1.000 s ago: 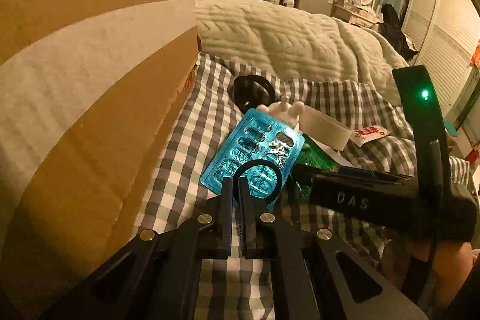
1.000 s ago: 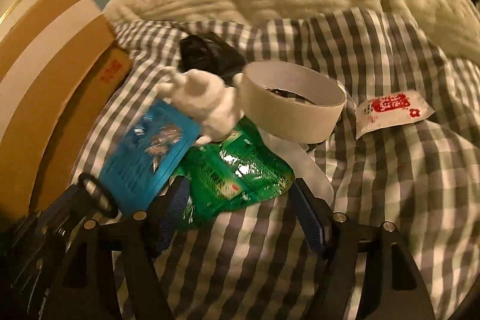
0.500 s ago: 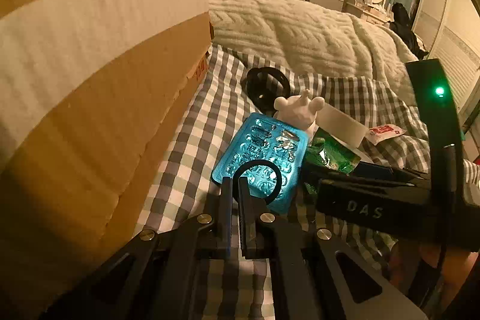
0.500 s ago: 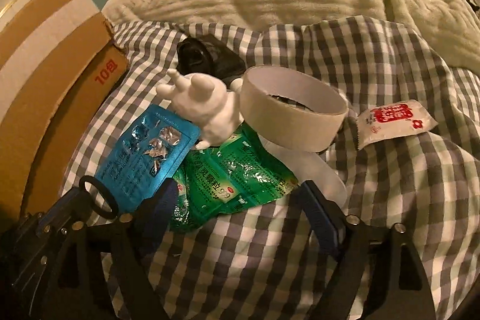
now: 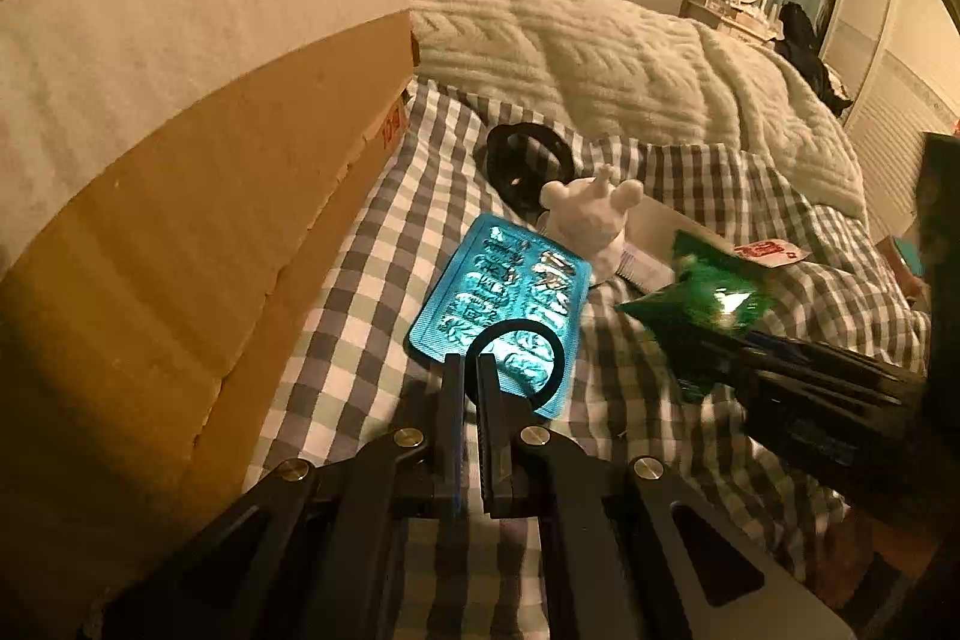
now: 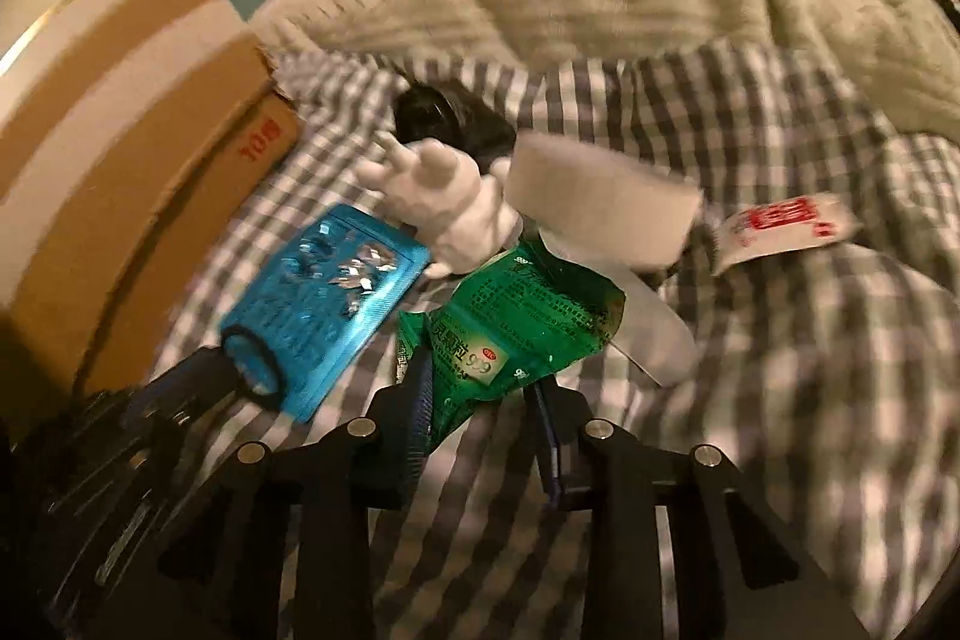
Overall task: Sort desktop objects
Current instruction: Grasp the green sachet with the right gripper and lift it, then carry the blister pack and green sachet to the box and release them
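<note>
- While the right gripper (image 6: 480, 388) has just been closing, its jaws now pinch the crinkled green foil sachet (image 6: 516, 322), lifted off the checked cloth (image 6: 750, 400); a thin-edge hold may slip.
- Left gripper (image 5: 471, 382): jaws fully closed on a thin black loop (image 5: 519, 355); it overlies the blue foil blister pack (image 5: 498, 292), which could snag.
- Beyond: white plush figure (image 5: 591, 220), cardboard box (image 5: 180, 160).

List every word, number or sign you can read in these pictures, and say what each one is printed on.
"10" in red, followed by a blurred character: brown cardboard box.
"999" in white panel: crinkled green foil sachet pinched in right gripper; its remaining print is too small.
Red characters on small white packet: blurred, unreadable.
Print on blue blister pack: glare, unreadable.
</note>
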`<state>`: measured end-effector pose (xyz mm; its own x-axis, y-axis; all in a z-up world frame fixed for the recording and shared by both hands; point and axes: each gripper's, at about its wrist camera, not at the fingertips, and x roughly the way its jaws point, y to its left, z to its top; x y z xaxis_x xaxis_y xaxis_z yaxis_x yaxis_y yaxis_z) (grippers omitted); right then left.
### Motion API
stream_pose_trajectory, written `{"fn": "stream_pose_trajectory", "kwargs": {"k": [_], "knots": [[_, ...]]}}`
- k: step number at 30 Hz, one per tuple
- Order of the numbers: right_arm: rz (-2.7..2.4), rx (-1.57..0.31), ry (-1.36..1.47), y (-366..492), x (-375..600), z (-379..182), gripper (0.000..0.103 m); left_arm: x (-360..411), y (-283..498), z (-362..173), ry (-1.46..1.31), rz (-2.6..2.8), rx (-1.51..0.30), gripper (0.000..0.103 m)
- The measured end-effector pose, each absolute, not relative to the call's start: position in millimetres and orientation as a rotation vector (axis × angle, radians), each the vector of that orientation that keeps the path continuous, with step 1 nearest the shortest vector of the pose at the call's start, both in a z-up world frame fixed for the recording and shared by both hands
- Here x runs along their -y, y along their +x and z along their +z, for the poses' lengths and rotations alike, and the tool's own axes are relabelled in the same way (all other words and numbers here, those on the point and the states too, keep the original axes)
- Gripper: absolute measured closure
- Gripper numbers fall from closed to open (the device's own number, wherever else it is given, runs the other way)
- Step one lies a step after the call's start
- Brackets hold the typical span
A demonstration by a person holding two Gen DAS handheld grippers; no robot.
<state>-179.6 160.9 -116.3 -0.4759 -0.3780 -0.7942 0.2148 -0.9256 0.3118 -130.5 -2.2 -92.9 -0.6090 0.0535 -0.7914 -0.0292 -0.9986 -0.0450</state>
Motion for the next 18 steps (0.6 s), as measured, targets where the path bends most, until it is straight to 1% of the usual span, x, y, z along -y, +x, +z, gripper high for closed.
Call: {"fn": "stream_pose_trajectory", "kwargs": {"k": [3, 6, 10, 14, 18], "knots": [[-2.458, 0.241, 1.290, -161.6, -169.8, -96.0, 0.074, 1.2, -127.1, -85.9, -1.338, 2.797, 0.041, 0.099], [-2.475, 0.252, 1.243, -146.6, -176.3, -81.0, 0.074, 0.8, -122.6, -75.6, -1.310, 2.802, 0.078, 0.099], [-2.496, 0.241, 1.209, -134.7, -178.0, -62.9, 0.074, -7.3, -109.8, -49.9, -1.210, 2.792, 0.077, 0.099], [-2.542, 0.142, 1.133, -110.4, -172.9, -26.7, 0.074, -4.2, -91.9, -4.8, -1.082, 2.783, 0.139, 0.099], [-2.534, 0.050, 1.048, -97.2, -154.4, 15.9, 0.074, 18.9, -77.8, 52.9, -0.956, 2.841, 0.178, 0.099]]}}
